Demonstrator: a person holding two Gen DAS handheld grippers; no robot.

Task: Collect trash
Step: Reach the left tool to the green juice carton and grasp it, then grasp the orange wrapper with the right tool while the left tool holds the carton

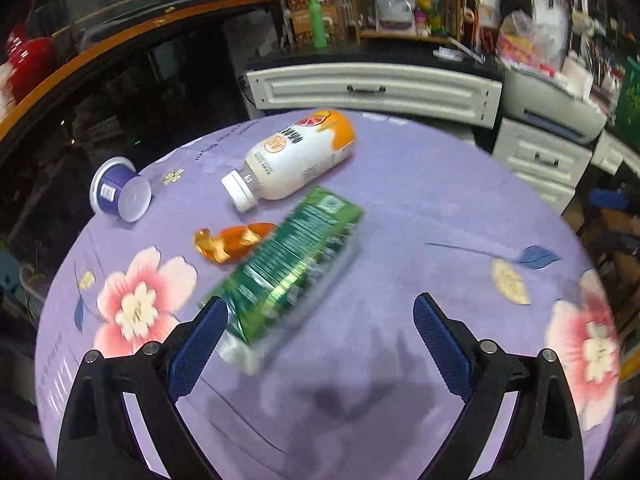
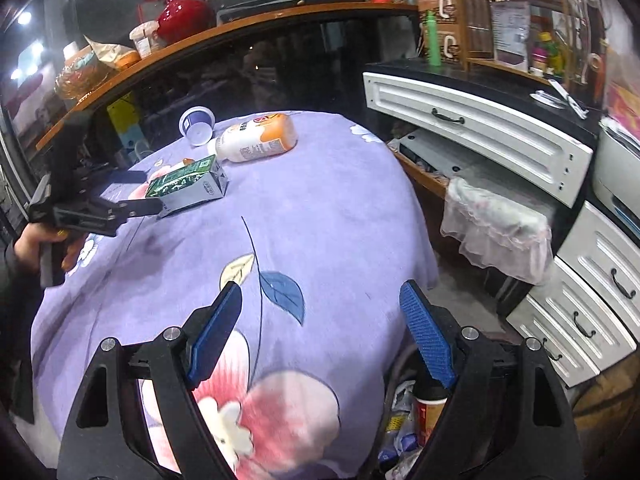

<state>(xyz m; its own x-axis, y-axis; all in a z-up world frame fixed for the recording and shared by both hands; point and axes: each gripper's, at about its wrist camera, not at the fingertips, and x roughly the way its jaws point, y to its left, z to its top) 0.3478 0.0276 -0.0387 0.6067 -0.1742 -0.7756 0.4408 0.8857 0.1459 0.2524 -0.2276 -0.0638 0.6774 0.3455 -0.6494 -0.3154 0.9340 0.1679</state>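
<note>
A green drink carton lies on the purple flowered tablecloth, its near end by the left finger of my open left gripper. Beyond it lie an orange foil wrapper, a white and orange bottle on its side and a purple cup on its side. In the right wrist view the carton, bottle and cup sit at the far end, with the left gripper at the carton. My right gripper is open and empty over the table's near right edge.
White drawer cabinets stand to the right of the table, with a lace-covered box. A bin of trash sits on the floor below the right gripper. A wooden-edged glass counter runs behind the table.
</note>
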